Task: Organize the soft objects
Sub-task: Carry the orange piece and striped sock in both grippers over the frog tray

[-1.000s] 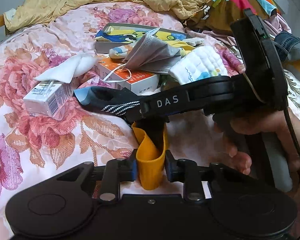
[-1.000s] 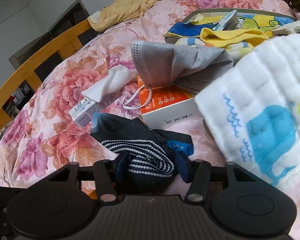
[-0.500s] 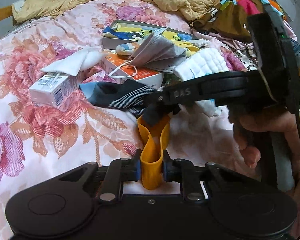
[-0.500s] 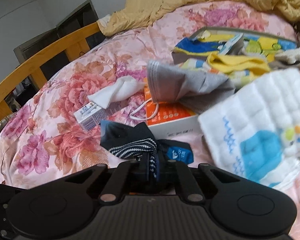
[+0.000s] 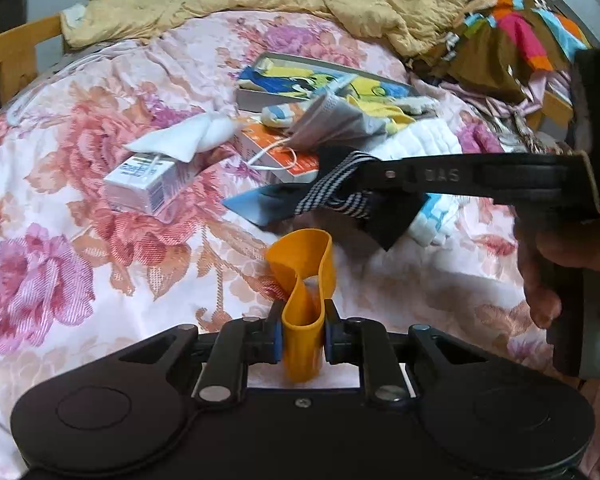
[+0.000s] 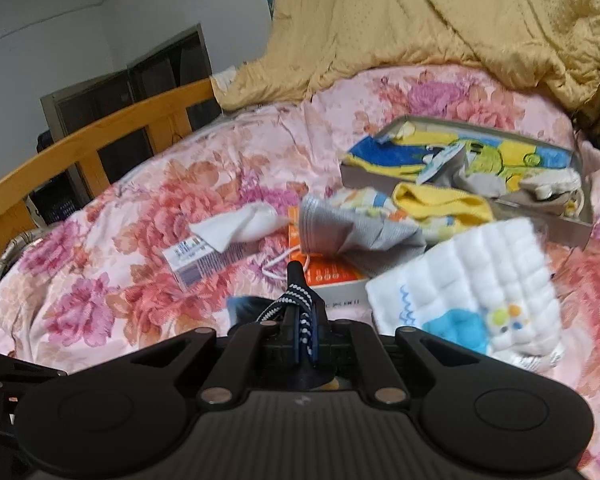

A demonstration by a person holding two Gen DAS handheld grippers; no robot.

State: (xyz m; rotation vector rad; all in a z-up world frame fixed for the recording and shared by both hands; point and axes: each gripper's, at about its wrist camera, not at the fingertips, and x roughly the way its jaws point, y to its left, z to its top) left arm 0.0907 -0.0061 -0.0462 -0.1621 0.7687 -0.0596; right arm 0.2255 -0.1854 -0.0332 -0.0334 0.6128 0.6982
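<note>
Left gripper (image 5: 300, 336): clamped on orange band (image 5: 306, 280)
Right gripper (image 6: 300, 330): pinching striped sock (image 5: 332, 196), lifted over floral bed (image 5: 100, 240); mask (image 6: 352, 230), white cloth (image 6: 472, 280) behind

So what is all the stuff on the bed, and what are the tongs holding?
sock: one, dark blue with white dotted stripes, lifted off the bed in the right tongs
rubber band: one, orange-yellow, in the left tongs
face mask: one, grey, on the orange box
orange box: one, orange and white, mid bed
small carton: one, white, left of the orange box
white cloth: one, on the small carton
quilted cloth: one, white with blue print, right side
tray: one, grey, holds yellow and blue cloths
blanket: one, tan, far end
left tongs: shut on the rubber band
right tongs: shut on the sock
hand: one, holding the right tongs' handle
</note>
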